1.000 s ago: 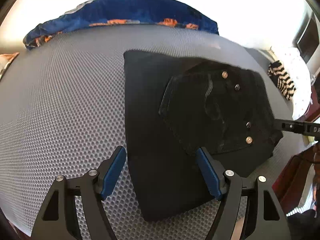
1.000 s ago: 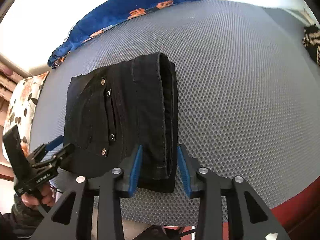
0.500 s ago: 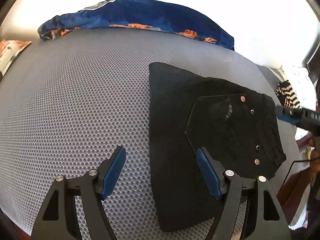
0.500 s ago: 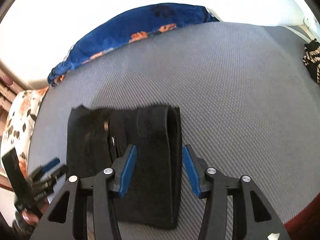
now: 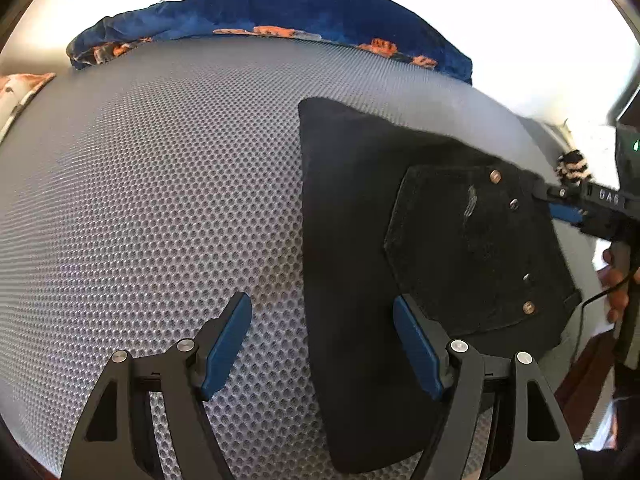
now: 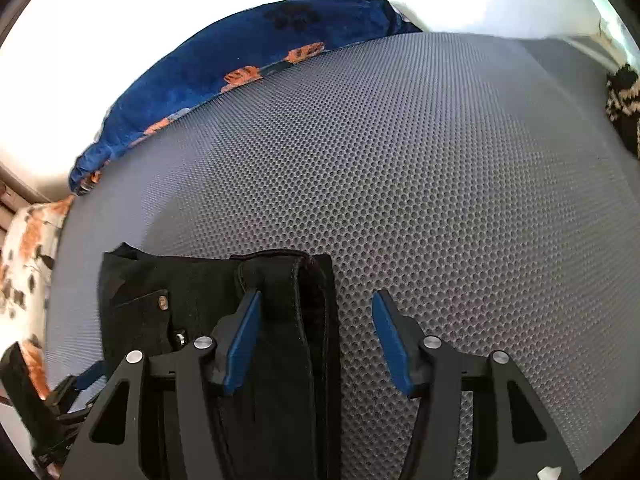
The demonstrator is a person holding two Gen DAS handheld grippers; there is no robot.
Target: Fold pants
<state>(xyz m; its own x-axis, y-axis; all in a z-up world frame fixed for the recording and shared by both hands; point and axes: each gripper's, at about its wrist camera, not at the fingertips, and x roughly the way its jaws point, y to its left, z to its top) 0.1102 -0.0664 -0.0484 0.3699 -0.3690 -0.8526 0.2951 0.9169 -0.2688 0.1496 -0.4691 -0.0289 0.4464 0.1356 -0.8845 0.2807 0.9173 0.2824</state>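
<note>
Black pants (image 5: 360,240) lie folded into a compact stack on the grey mesh mattress (image 5: 160,200), back pocket with copper rivets facing up. My left gripper (image 5: 322,348) is open and empty, hovering above the stack's near edge. In the right wrist view the folded pants (image 6: 280,320) lie low and left, their thick folded edge facing me. My right gripper (image 6: 316,340) is open and empty above that edge. The right gripper also shows at the stack's far right side in the left wrist view (image 5: 568,204).
A blue blanket with orange prints (image 5: 260,20) lies along the mattress's far edge. A floral pillow (image 6: 24,248) is at the left. A black-and-white striped item (image 5: 574,166) lies off the right side. Open mattress stretches left of the pants.
My right gripper opened wider and drew back from the folded edge. My left gripper pulled back and left, staying open. The pants stayed flat on the mattress.
</note>
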